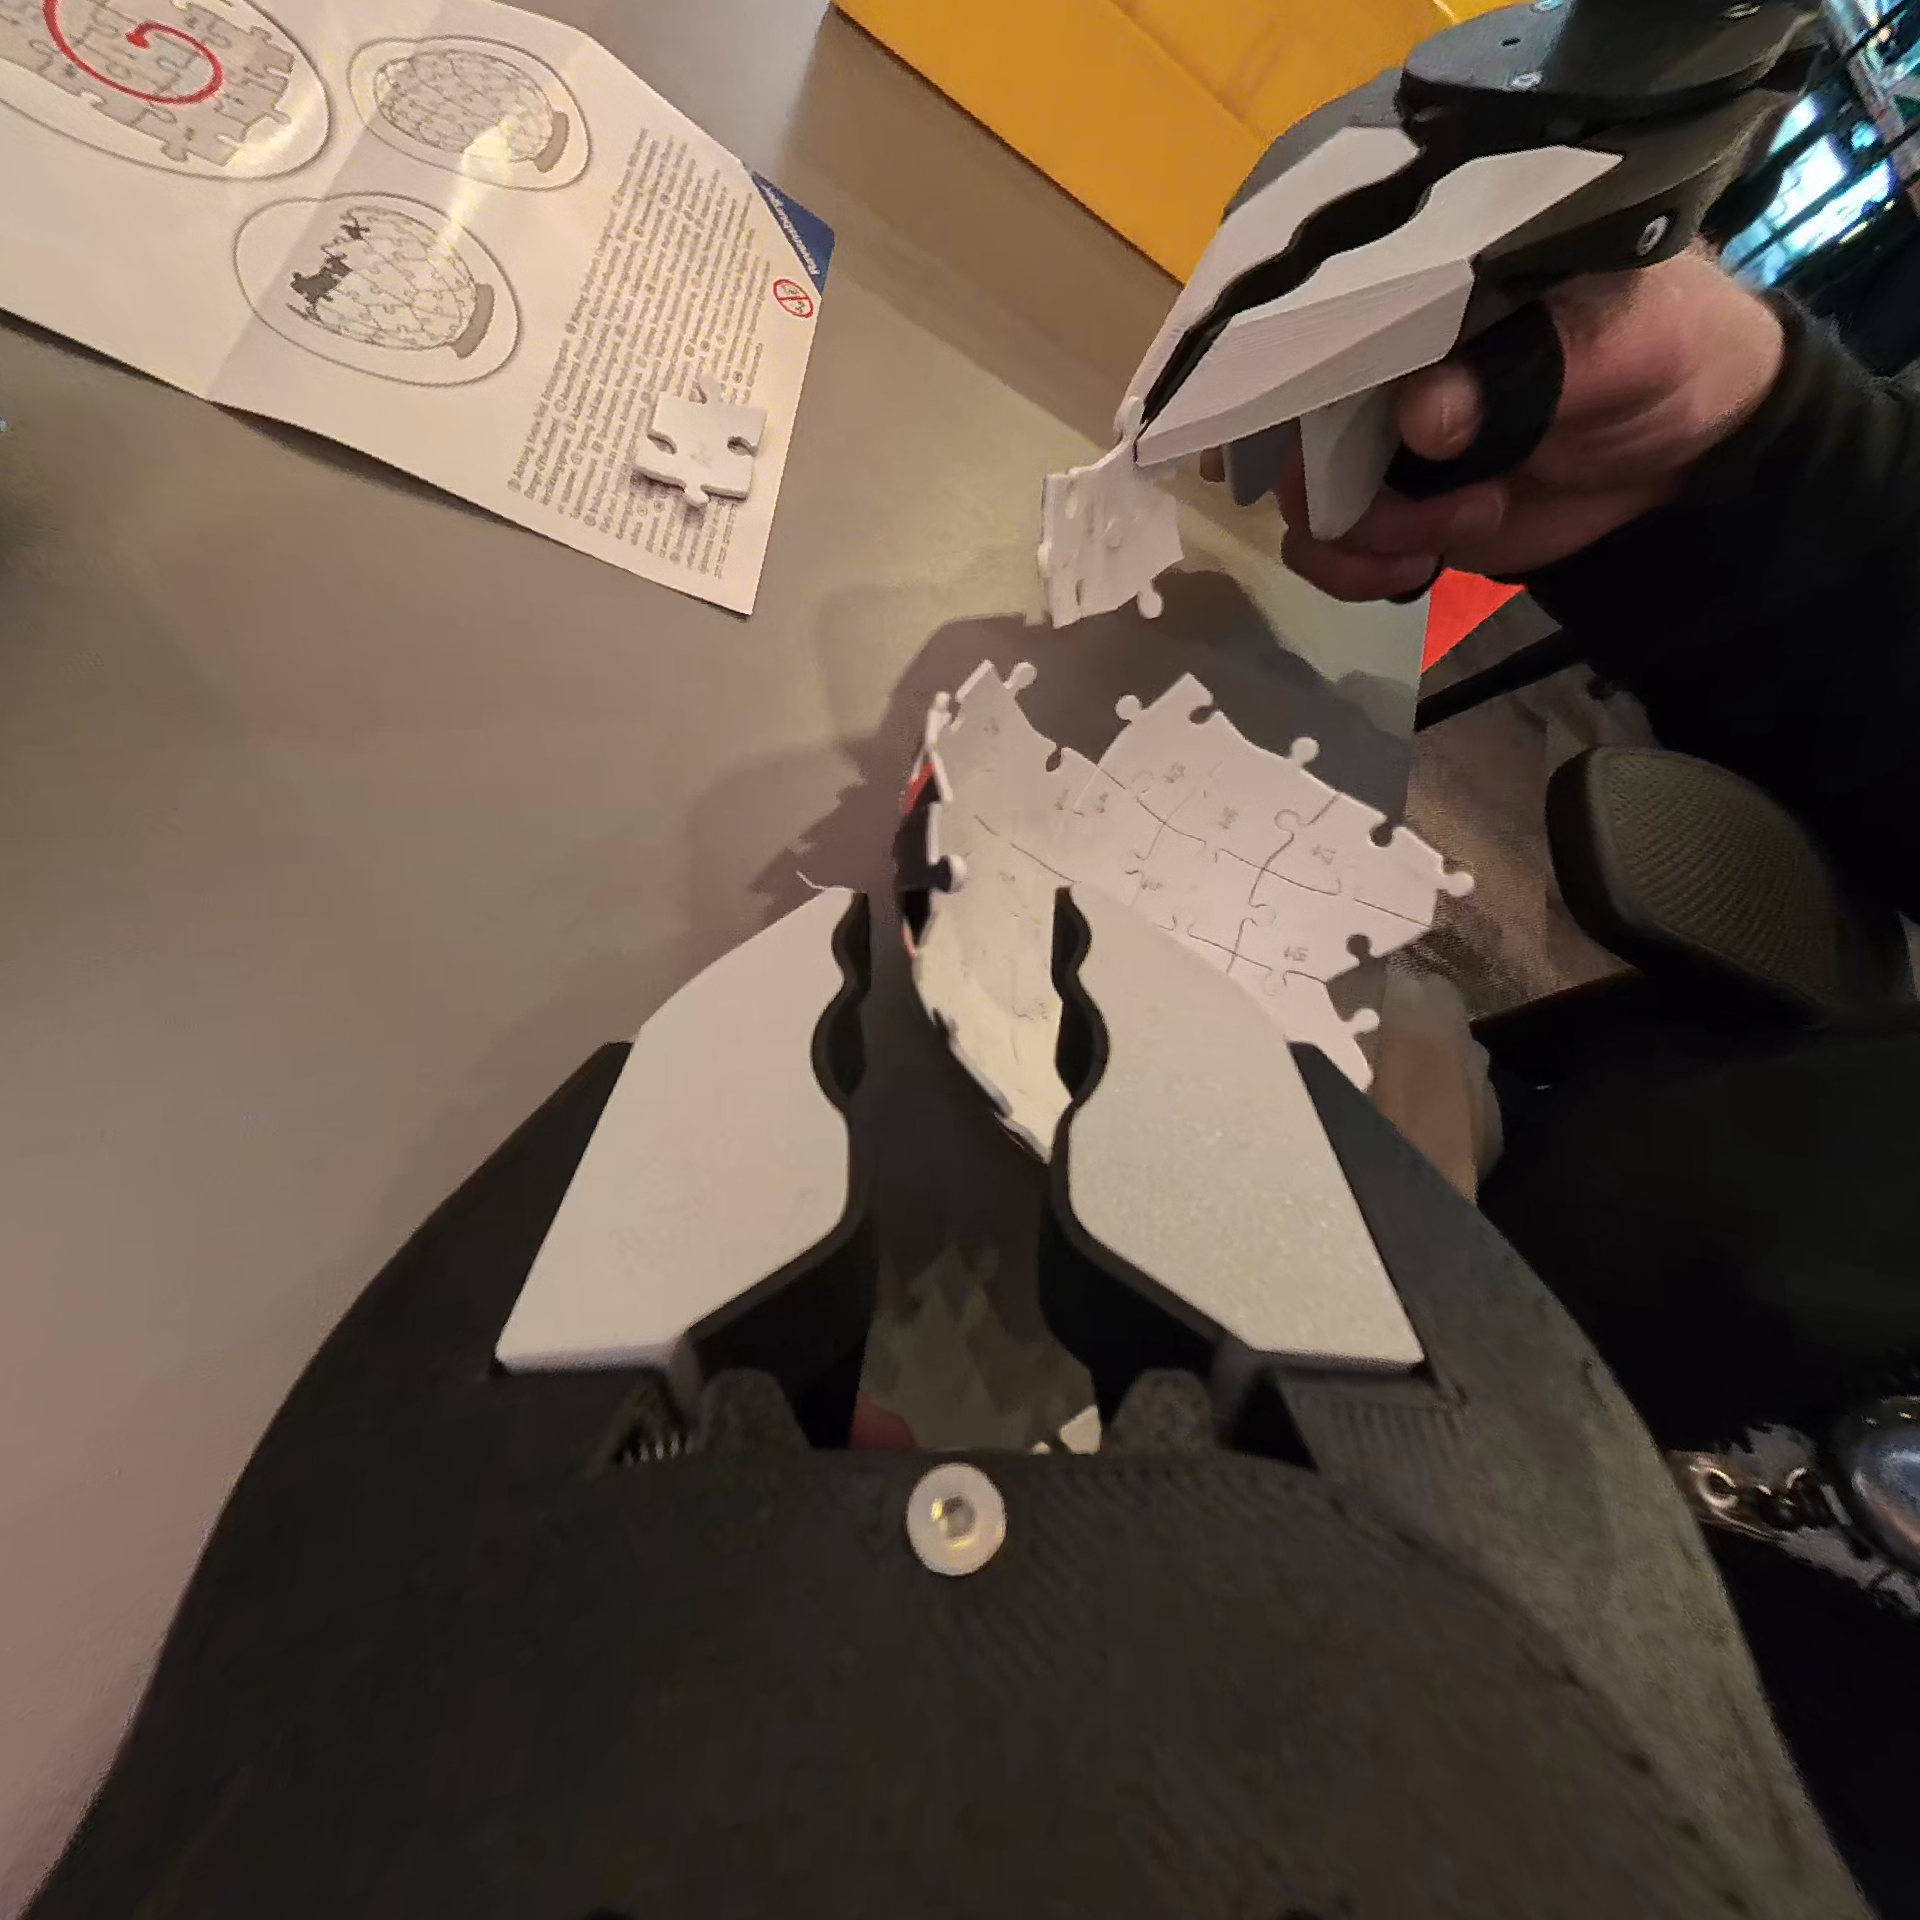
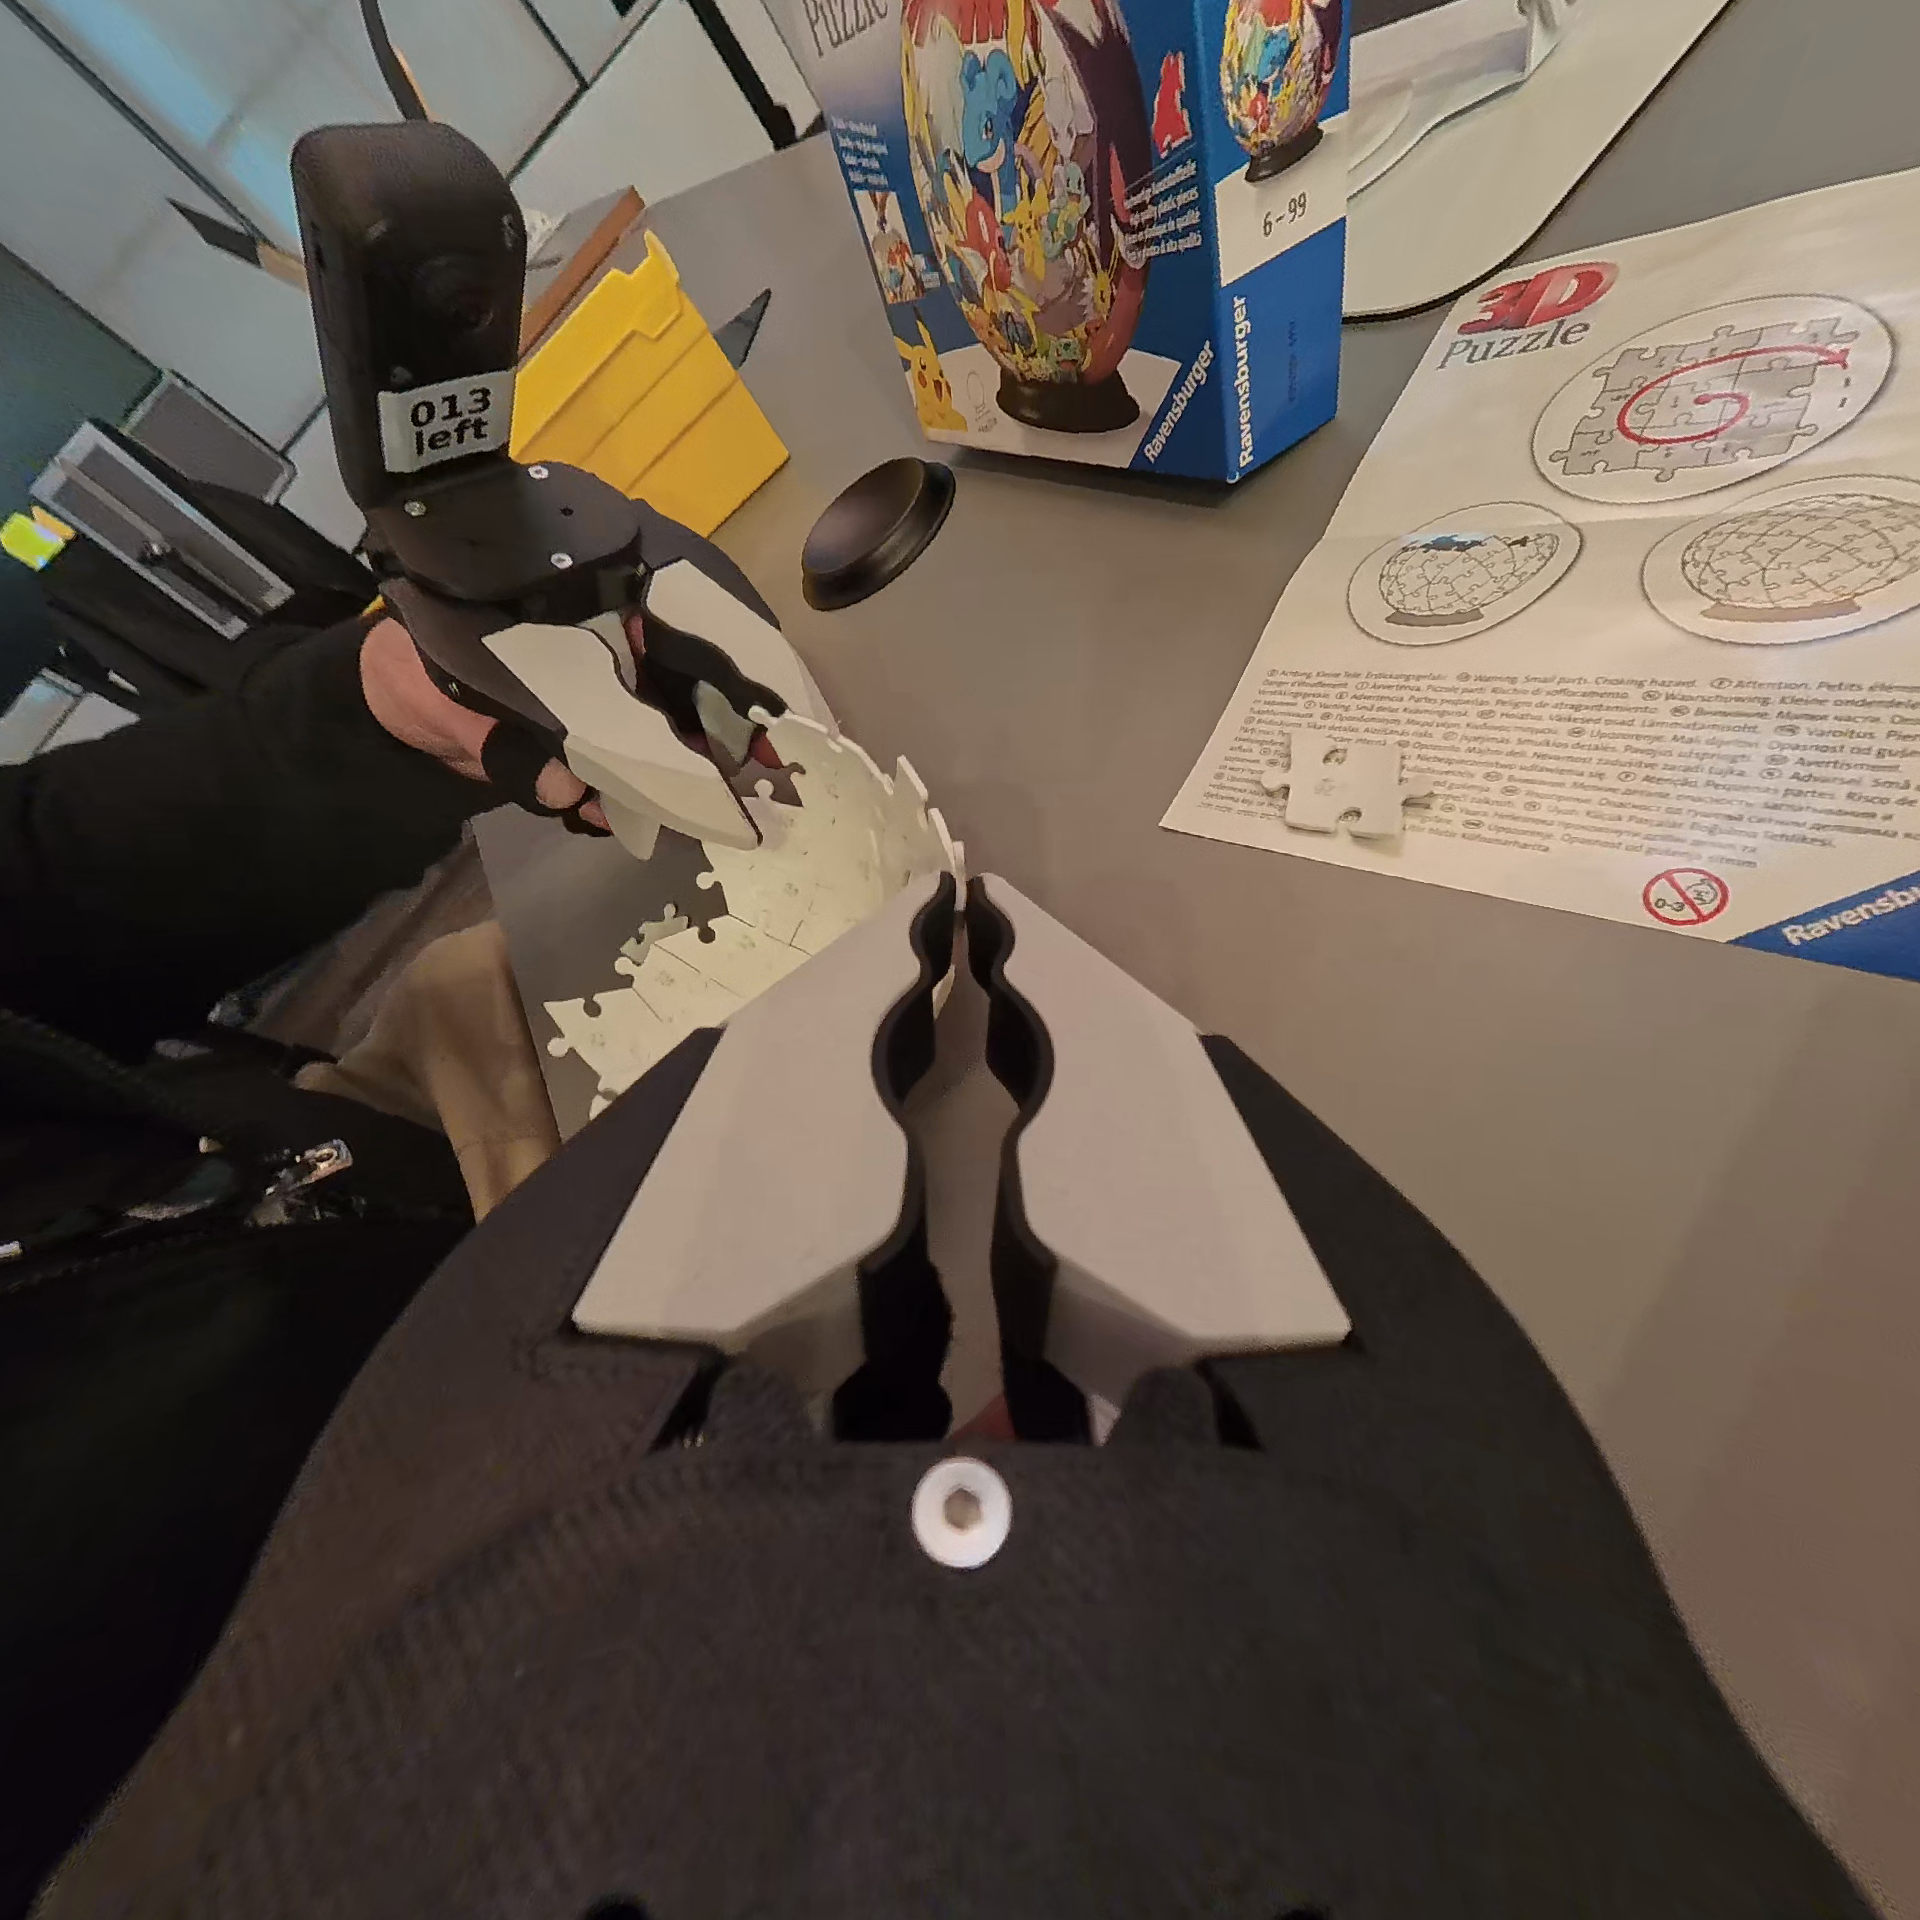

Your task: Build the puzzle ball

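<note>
The left gripper (image 1: 961, 914) is closed on the curved shell (image 1: 1226, 852) of joined pieces, held over the table (image 1: 416, 935) edge. The right gripper (image 1: 1138, 436) pinches a small cluster (image 1: 1107, 540) just above the shell's rim (not yet touching). Next, I judge, comes lining up the tabs and pressing. Only the right wrist view shows the box (image 2: 1091, 239) and black stand (image 2: 878, 530); both show a loose piece (image 2: 1340, 784) on the leaflet (image 2: 1662, 623).

White puzzle shell (image 1: 1226, 831), yellow bin (image 2: 665, 395)
</note>
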